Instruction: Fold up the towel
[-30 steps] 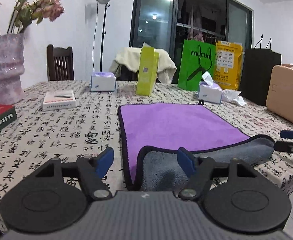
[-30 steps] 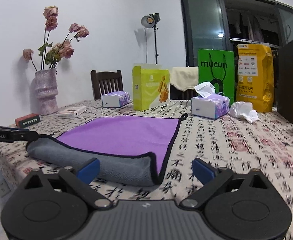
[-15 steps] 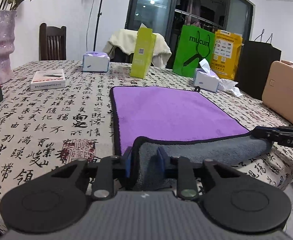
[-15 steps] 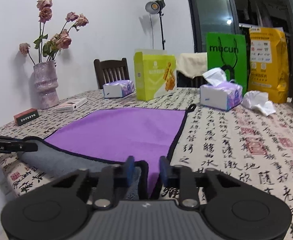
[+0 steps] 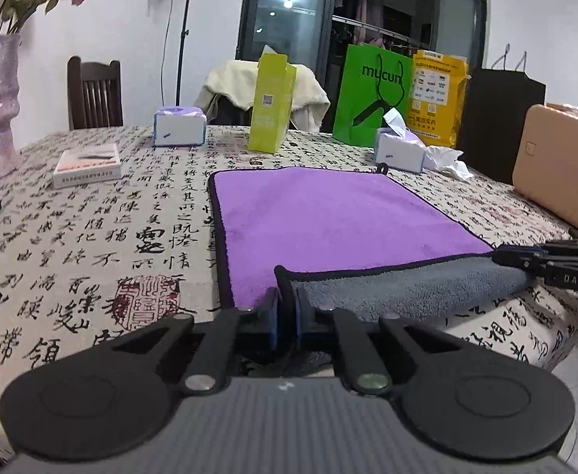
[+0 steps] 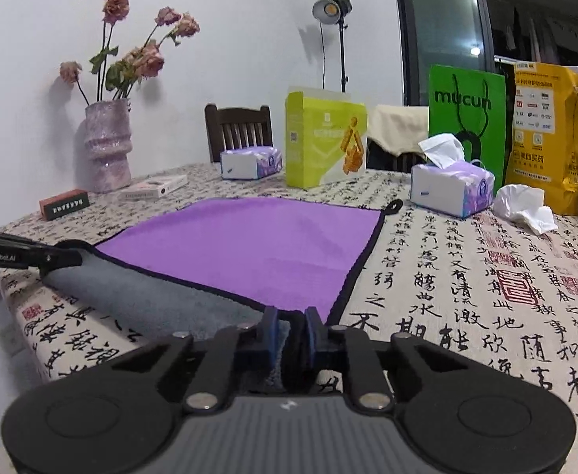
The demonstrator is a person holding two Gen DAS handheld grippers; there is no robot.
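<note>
The purple towel (image 5: 328, 213) lies flat on the tabletop (image 5: 91, 237); left tool (image 5: 287, 318) and right tool (image 6: 291, 328) each pinch a near corner — grasp made; next, carry both corners to the far edge.

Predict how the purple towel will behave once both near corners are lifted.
The purple towel will probably sag between the left hand-held gripper and right hand-held gripper; its rolled near edge already curls limply. The plush pile likely grips well, so slipping seems unlikely.
</note>
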